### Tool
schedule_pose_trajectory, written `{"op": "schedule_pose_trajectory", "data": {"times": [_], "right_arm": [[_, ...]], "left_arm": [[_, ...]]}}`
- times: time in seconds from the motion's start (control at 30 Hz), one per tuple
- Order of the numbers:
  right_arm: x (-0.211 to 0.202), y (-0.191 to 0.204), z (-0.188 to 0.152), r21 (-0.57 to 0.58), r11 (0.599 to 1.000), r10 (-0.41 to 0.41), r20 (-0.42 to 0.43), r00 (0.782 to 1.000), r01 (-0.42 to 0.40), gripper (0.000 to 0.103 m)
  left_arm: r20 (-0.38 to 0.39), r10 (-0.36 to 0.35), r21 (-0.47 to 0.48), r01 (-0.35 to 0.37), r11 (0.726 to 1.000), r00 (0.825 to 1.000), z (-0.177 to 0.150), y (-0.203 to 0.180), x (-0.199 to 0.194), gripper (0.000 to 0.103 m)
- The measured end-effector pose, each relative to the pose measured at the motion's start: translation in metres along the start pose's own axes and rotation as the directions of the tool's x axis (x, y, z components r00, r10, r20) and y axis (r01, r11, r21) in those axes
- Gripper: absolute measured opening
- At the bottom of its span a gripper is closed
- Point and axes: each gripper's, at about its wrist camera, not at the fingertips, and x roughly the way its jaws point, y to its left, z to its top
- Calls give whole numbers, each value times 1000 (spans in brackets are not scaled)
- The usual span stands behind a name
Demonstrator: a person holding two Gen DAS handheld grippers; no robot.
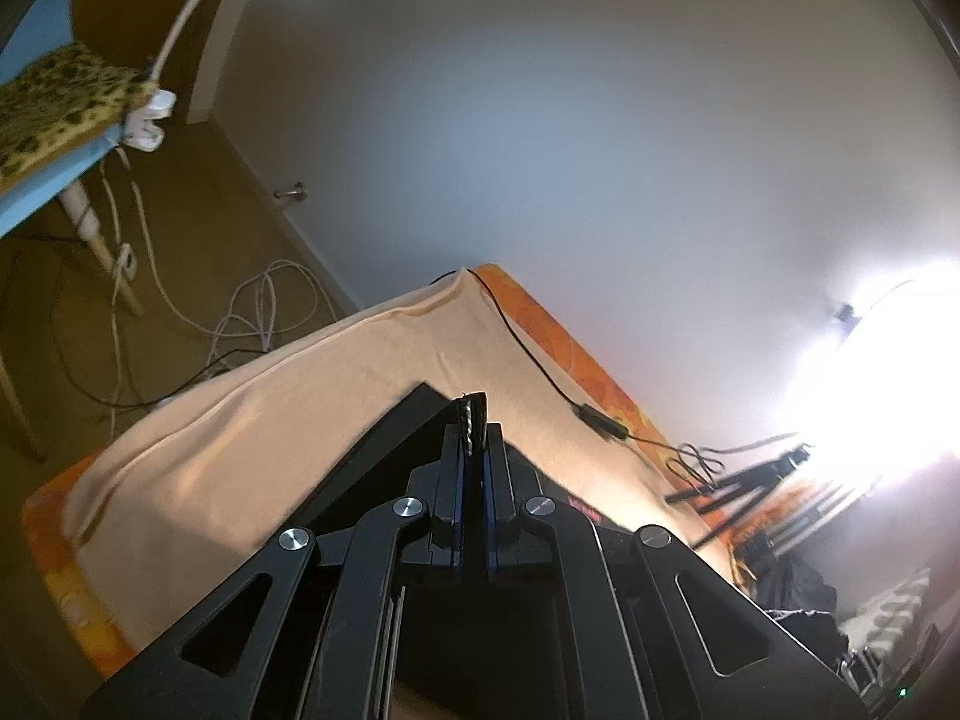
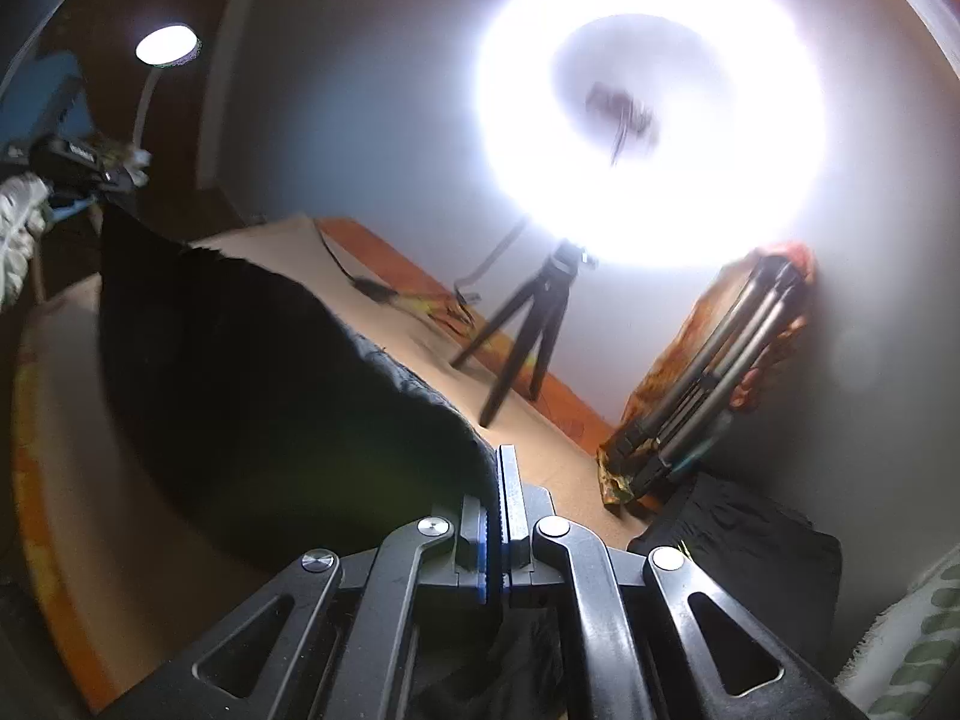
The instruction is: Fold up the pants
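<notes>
The black pants [image 2: 270, 390] hang stretched in the air between both grippers, above the beige-covered table [image 1: 300, 390]. My right gripper [image 2: 503, 468] is shut on one edge of the fabric, which sags away to the left. My left gripper [image 1: 472, 414] is shut on another edge, pinched between its tips, with the dark cloth [image 1: 390, 450] dropping below it. In the right wrist view the left gripper [image 2: 78, 165] shows at the far left, held by a white-gloved hand [image 2: 18, 216].
An orange underlay [image 1: 576, 354] runs along the wall side of the table, with a black cable [image 1: 600, 420] on it. A bright ring light [image 2: 648, 120] on a small tripod [image 2: 528, 324] stands there, next to a folded tripod [image 2: 720, 360] and a dark garment pile [image 2: 750, 540]. A chair [image 1: 54, 102] and floor cables [image 1: 258, 312] lie to the left.
</notes>
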Motion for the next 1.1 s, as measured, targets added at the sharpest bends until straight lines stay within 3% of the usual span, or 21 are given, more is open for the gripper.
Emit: {"op": "schedule_pose_trajectory", "data": {"times": [0.4, 0.7, 0.9, 1.1], "right_arm": [[121, -7, -2, -38, 998, -47, -192, 980, 40, 0], [183, -5, -2, -50, 997, -77, -253, 964, 66, 0], [199, -2, -4, -80, 995, -77, -279, 957, 57, 0], [204, -2, -4, -75, 995, -80, -288, 954, 61, 0]], "left_arm": [[-88, 137, 69, -132, 989, 987, 6, -18, 110, 4], [-102, 215, 114, -203, 972, 971, 4, -26, 149, 4], [-141, 218, 130, -200, 971, 966, 13, -25, 150, 11], [-108, 188, 173, -167, 971, 976, 37, -9, 107, 21]]}}
